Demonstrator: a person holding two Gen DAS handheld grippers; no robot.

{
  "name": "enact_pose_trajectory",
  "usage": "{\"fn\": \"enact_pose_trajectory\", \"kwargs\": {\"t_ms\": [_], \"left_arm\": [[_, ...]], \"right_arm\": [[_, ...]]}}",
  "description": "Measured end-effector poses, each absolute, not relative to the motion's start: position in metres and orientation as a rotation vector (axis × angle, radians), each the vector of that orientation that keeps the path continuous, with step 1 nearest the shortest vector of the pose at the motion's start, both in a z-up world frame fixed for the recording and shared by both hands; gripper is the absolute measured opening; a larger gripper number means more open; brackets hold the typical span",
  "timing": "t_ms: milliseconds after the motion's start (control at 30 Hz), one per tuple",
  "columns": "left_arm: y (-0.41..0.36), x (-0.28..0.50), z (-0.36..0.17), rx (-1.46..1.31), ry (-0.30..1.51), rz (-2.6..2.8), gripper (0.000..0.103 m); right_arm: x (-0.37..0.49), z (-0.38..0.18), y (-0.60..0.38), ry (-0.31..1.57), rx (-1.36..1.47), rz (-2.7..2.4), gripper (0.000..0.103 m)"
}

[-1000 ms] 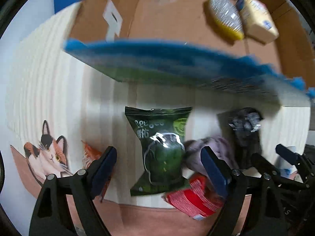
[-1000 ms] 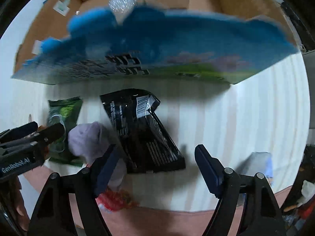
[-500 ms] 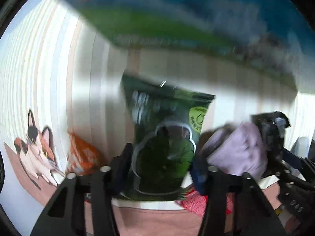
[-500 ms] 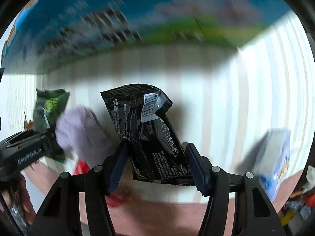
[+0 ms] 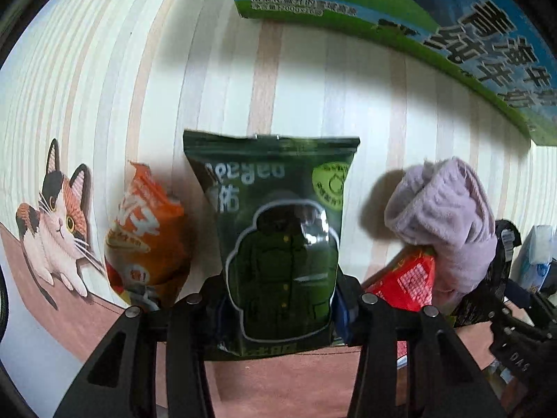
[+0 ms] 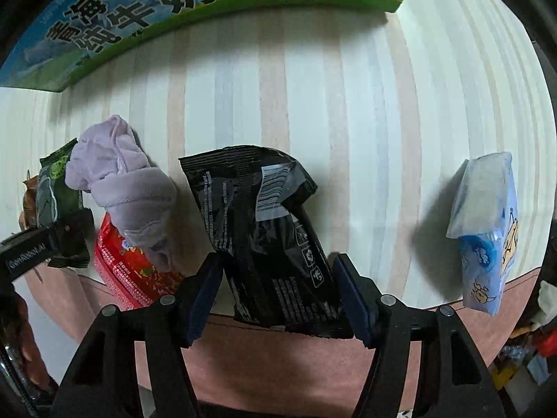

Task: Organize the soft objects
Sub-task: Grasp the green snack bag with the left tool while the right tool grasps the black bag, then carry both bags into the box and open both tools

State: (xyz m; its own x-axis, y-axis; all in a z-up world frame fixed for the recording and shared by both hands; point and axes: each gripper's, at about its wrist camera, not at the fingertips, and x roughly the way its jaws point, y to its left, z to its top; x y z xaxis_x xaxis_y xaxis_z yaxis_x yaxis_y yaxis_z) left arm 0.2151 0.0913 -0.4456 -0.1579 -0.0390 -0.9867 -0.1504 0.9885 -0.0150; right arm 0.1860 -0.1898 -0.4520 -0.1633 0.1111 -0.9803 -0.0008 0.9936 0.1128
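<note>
Left gripper [image 5: 280,308]: jaws straddle the lower part of the dark green pouch [image 5: 275,230] at centre frame, pads at or against its side edges. Can't tell if it's clamped or just closing in.

Right gripper [image 6: 276,296]: same with the black foil packet [image 6: 264,230], centre frame. Pads [image 6: 350,294] sit beside its lower edges, grip not confirmed.

Both bags lie flat on the striped table mat [image 6: 348,104].

Handling guess: light, air-filled, slick film, so they crush and slide. Take them across the lower body or on the flat seal edge with moderate squeeze.

Still loose:
- lilac fleece cloth [image 5: 449,216], right of frame, lying on the red packet [image 5: 410,278]
- orange snack bag [image 5: 146,233], left
- blue tissue pack [image 6: 487,237], far right in the right view

Milk carton box [image 6: 139,7] runs along the top edge.
</note>
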Motion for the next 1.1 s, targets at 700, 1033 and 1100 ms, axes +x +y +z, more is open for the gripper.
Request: {"fn": "enact_pose_trajectory", "kwargs": {"t_ms": [700,1033,1100], "left_arm": [[0.143,0.253,-0.447,-0.247,1.682,0.088,0.051],[0.127,0.207,-0.453,-0.128,1.705,0.085,0.038],[0.129,0.2,-0.457,-0.122,1.691,0.099,0.038]], "right_arm": [[0.211,-0.474,-0.173,1.758,0.068,0.101,0.063],[0.186,-0.479,-0.167,1.782,0.073,0.097,0.06],[0.185,-0.48,-0.167,1.782,0.069,0.087,0.062]]}}
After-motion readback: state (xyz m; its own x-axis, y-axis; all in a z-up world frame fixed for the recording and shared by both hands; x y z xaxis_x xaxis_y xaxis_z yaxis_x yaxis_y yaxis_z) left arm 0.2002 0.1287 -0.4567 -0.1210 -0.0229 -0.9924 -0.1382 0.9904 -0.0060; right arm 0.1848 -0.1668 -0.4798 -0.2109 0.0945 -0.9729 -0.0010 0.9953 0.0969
